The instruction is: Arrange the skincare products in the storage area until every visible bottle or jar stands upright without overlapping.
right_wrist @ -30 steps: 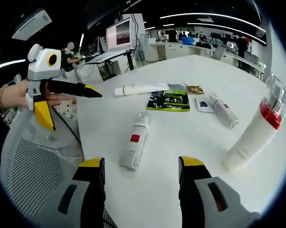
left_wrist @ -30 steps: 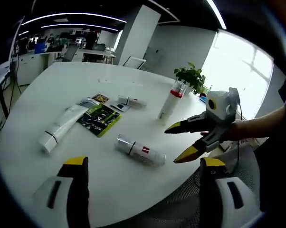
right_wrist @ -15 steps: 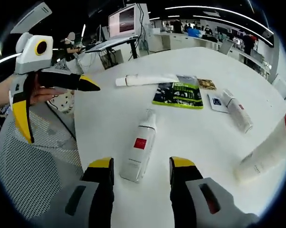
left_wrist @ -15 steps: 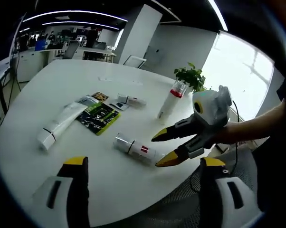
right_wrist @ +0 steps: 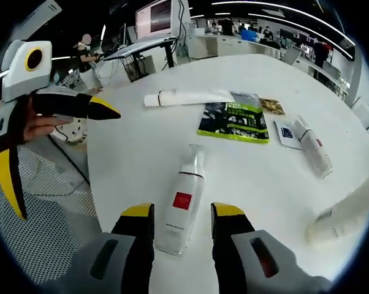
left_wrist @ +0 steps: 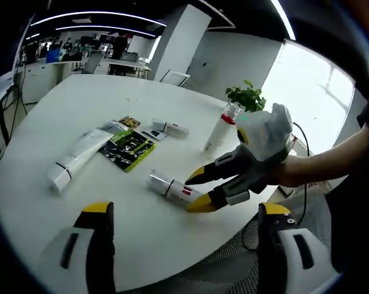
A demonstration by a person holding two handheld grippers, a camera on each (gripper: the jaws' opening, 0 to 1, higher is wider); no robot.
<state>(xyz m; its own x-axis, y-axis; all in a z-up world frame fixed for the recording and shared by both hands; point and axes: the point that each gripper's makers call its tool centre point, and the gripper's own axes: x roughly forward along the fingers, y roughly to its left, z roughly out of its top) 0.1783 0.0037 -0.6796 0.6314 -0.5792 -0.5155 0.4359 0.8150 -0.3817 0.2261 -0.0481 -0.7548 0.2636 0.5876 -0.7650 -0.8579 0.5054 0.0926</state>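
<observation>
Pickup is begun: toppled white red-labelled plastic bottle is straddled by right gripper (jaws unclosed); clamping, uprighting needed

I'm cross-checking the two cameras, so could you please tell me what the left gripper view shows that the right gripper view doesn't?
Left gripper view: the potted plant, and the red-banded tall bottle standing upright with its top visible. Right gripper view: a monitor on a far desk, and the lying white bottle running between the right gripper and its open jaws. Both: that bottle, the green packet, the white tube and the round table.
</observation>
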